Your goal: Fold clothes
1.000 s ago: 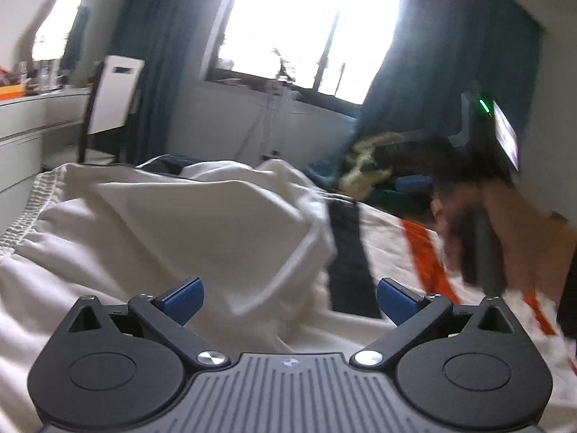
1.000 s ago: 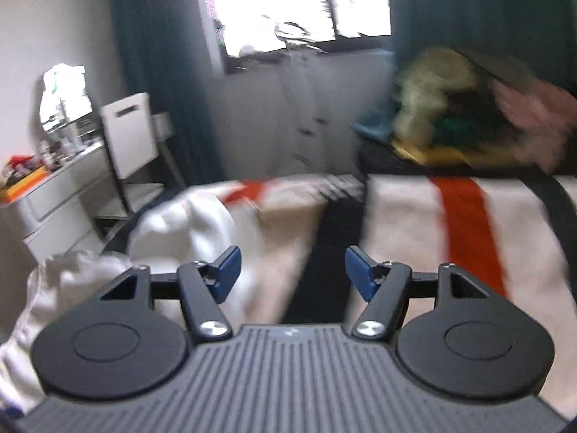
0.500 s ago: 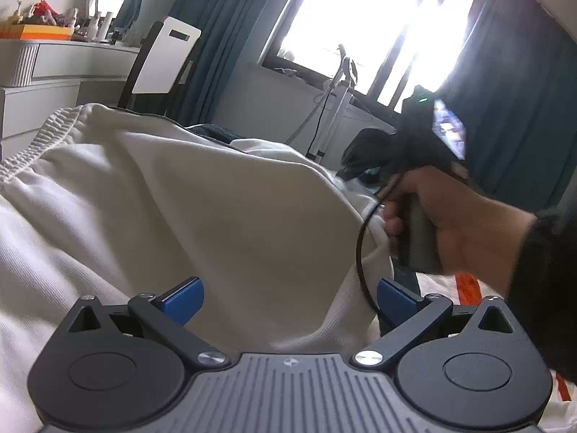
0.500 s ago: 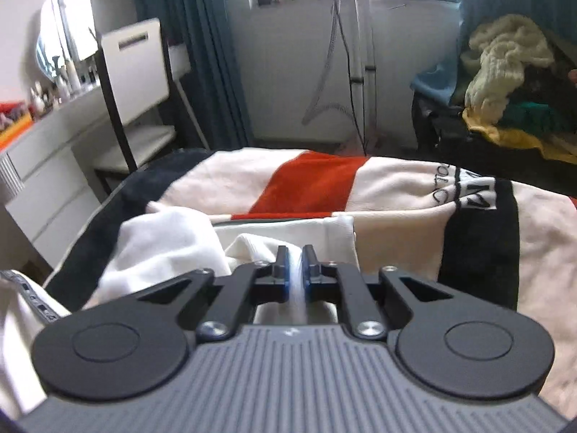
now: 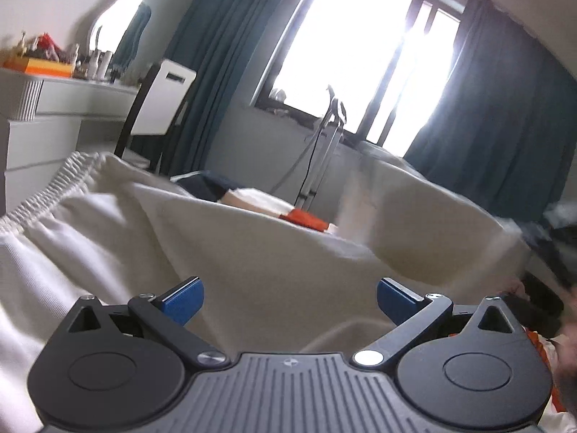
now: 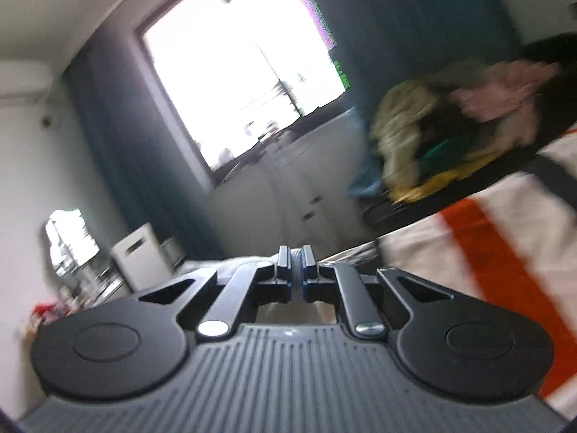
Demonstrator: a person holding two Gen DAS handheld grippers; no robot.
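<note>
1. Cream garment (image 5: 252, 259) spread across the near and middle ground of the left wrist view, on the bed; ribbed elastic waistband (image 5: 39, 198) running along the far left edge.
2. One fold of the same cloth lifted at the far right, its edge blurred, rising above the rest of the fabric.
3. Left tool (image 5: 288, 299) with blue pads wide apart, nothing clamped; cream cloth lying below and ahead of the gap.
4. Right tool (image 6: 296, 270) with pads drawn together, a thin strip of pale fabric pinched between them; more pale cloth visible just under the linkage.
5. Striped blanket (image 6: 487, 263) on the bed: cream with an orange band and dark stripes, on the right of the right wrist view; a small patch of the orange showing beyond the cloth in the left wrist view.
6. Heap of mixed clothes (image 6: 450, 137) at far right, blurred, past the bed's edge.
7. White chair (image 5: 166, 101) and white counter (image 5: 65, 104) with small clutter and a mirror (image 5: 115, 25) at far left.
8. Bright window (image 5: 360, 57) on the far wall, flanked by dark teal curtains (image 5: 505, 108); a thin metal stand (image 5: 324, 151) below the sill.
</note>
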